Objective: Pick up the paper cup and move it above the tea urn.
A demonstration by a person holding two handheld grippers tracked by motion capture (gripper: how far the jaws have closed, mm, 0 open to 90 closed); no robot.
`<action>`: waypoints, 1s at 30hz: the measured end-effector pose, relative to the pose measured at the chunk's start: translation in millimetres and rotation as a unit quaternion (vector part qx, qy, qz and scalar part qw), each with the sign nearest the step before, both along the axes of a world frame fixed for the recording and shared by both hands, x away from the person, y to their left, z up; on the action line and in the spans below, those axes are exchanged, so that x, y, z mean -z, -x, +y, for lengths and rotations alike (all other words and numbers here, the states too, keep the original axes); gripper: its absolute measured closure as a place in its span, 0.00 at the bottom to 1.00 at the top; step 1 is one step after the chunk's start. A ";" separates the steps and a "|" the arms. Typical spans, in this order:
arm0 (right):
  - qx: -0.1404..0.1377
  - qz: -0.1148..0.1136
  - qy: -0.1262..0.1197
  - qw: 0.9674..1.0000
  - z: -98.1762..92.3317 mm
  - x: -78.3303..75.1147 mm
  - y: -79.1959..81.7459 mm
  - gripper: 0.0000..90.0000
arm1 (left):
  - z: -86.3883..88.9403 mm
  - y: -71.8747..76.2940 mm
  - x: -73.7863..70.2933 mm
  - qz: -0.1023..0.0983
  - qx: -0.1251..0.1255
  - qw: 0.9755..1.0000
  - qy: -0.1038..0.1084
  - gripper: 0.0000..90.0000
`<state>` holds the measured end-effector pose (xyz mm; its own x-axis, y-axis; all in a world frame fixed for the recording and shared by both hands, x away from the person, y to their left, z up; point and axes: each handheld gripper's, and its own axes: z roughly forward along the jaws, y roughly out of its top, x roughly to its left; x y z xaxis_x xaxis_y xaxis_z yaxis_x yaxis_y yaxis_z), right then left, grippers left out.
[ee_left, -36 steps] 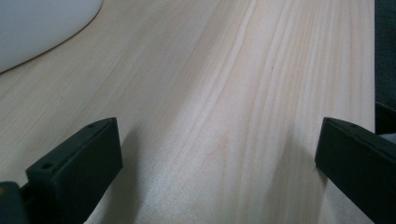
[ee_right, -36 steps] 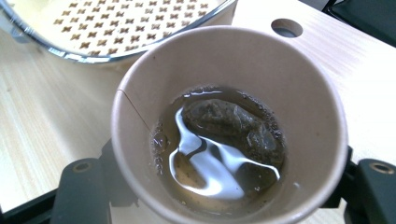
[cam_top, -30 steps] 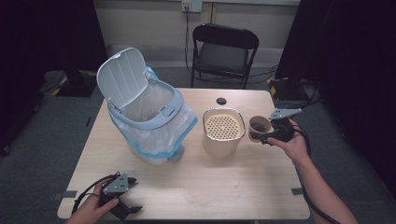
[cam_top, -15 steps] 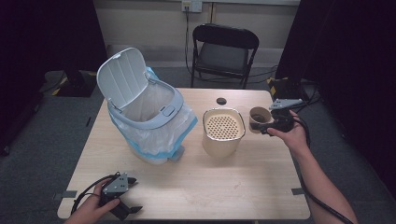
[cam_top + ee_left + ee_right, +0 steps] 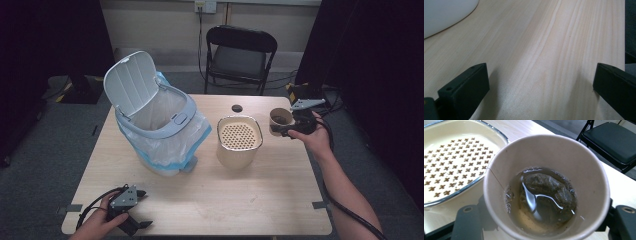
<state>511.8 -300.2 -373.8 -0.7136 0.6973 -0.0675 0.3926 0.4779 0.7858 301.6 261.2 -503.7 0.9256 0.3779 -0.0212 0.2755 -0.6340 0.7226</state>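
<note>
A paper cup point(image 5: 280, 118) holding brownish tea and a soaked tea bag point(image 5: 546, 190) hangs in the air off the table's right side, with my right gripper point(image 5: 284, 128) shut on its wall. In the right gripper view the cup point(image 5: 574, 157) stands upright between the two jaws. Just left of it stands a cream container point(image 5: 239, 142) with a perforated strainer top point(image 5: 451, 162). My left gripper point(image 5: 144, 209) rests at the table's near left corner, jaws wide open over bare wood point(image 5: 539, 75), nothing between them.
A grey pedal bin point(image 5: 167, 125) with a blue-edged liner and its lid point(image 5: 131, 82) raised leans at the table's left half. A small black round cap point(image 5: 237, 108) lies near the far edge. A black folding chair point(image 5: 241, 55) stands behind the table.
My right gripper has lifted the cup and carried it slightly away from the near side, still beside the cream container. The left gripper has stayed where it was.
</note>
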 end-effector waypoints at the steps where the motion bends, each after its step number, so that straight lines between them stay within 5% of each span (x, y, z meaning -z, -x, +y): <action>1: -0.002 0.000 0.001 1.000 0.7 0.0 -1.6 0.32 | 0.1 -0.1 -0.3 0.001 0.001 1.000 -0.001 0.00; 22: -0.006 -0.032 -0.008 0.999 19.1 -9.6 -42.8 0.32 | 0.1 -0.2 -0.5 0.000 0.001 1.000 -0.001 0.00; 30: -0.015 -0.051 0.013 0.999 34.5 -13.5 -50.9 0.32 | 0.4 -0.3 -0.7 0.000 0.002 1.000 -0.003 0.00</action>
<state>562.7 -265.7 -360.3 -0.7230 0.6725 -0.1581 0.2969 0.5091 0.8079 302.0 261.5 -503.0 0.9273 0.3739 -0.0185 0.2722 -0.6396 0.7189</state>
